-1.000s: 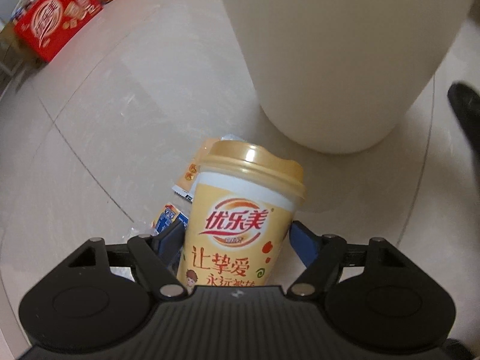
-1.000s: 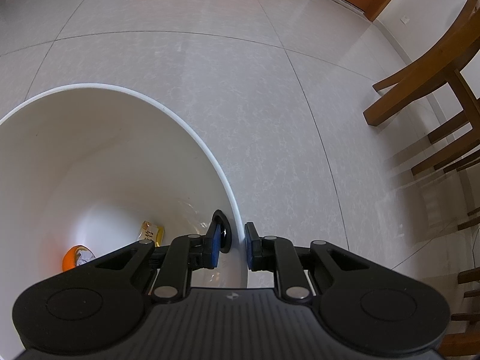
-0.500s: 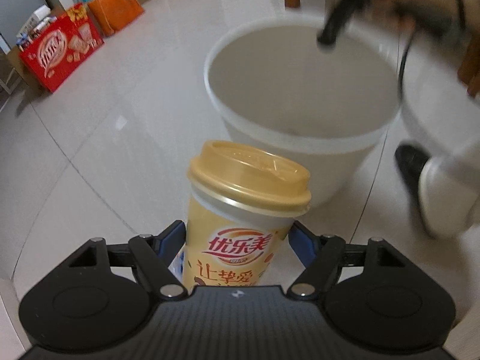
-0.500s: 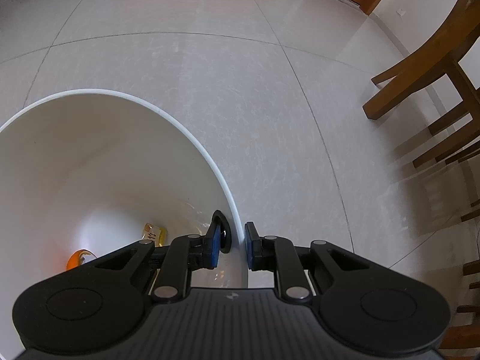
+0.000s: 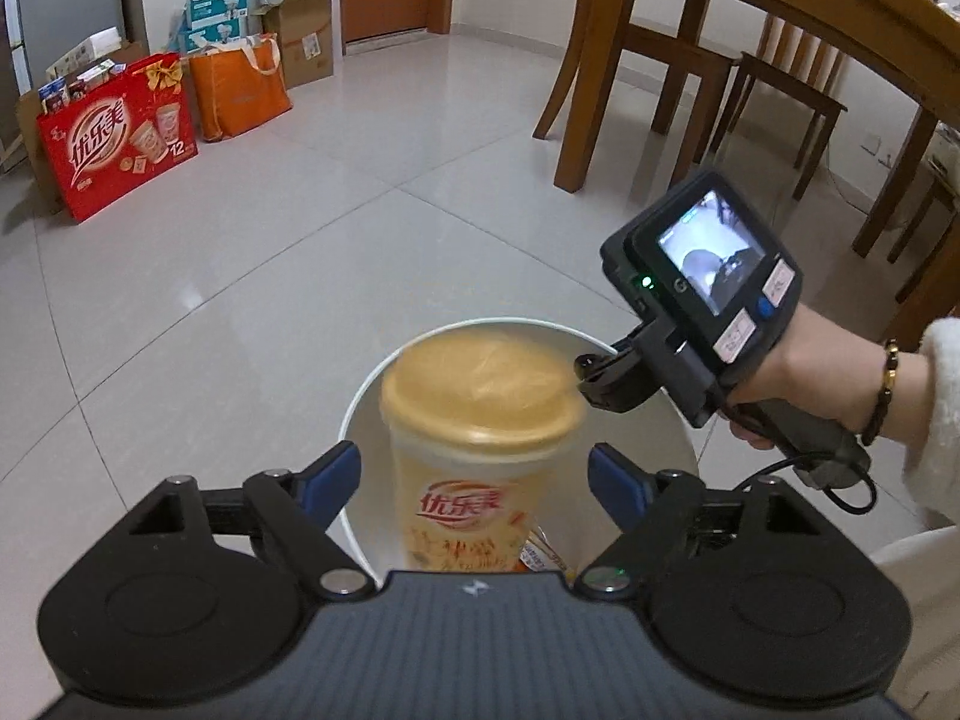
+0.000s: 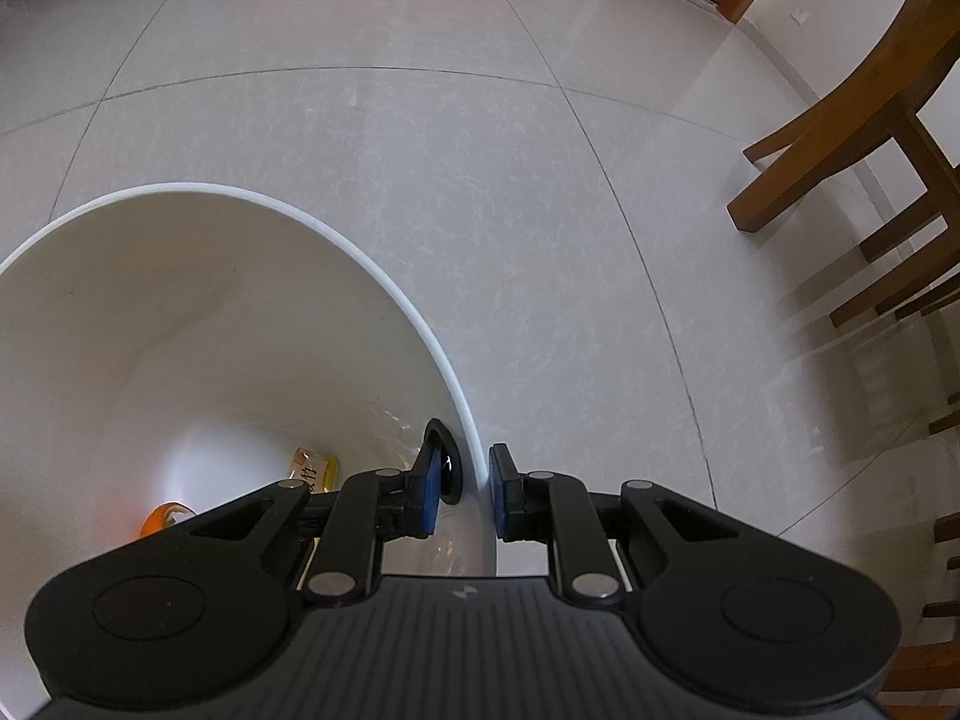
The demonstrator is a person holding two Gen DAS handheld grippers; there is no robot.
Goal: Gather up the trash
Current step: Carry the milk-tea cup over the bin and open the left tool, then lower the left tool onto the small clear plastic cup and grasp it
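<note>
Room: pale tiled floor (image 5: pixel 252 276) is filling both views, with a red gift box (image 5: pixel 117 135) and an orange bag (image 5: pixel 240 90) sitting at the upper left of the left wrist view and wooden chair legs (image 5: pixel 606 78) standing at the upper right.
Bin: white bin (image 6: pixel 252 222) is standing on the floor, its open mouth showing at the centre bottom of the left wrist view and filling the lower left of the right wrist view.
Bin contents: yellow wrapper (image 6: pixel 315 468) and something orange (image 6: pixel 165 519) are lying at the bottom.
Cup: lidded yellow cup (image 5: pixel 474 450) is sitting upright and blurred between the blue pads, directly over the bin's mouth, its long axis running roughly up the frame.
Left tongs: left tongs (image 5: pixel 474 480) are opening; both pads are standing clear of the cup's sides, so nothing is gripping it.
Right tongs: right tongs (image 6: pixel 465 492) are clamping the bin's rim, one pad inside the wall and one outside.
Right hand: hand (image 5: pixel 798 378) with a bracelet is showing at the right of the left wrist view, holding the other tool at the bin's edge.
Key relation: cup is lying straight below the left tongs and above the bin, so the drop probably needs no sideways shift.
Judgement: cup is most likely falling in upright.
</note>
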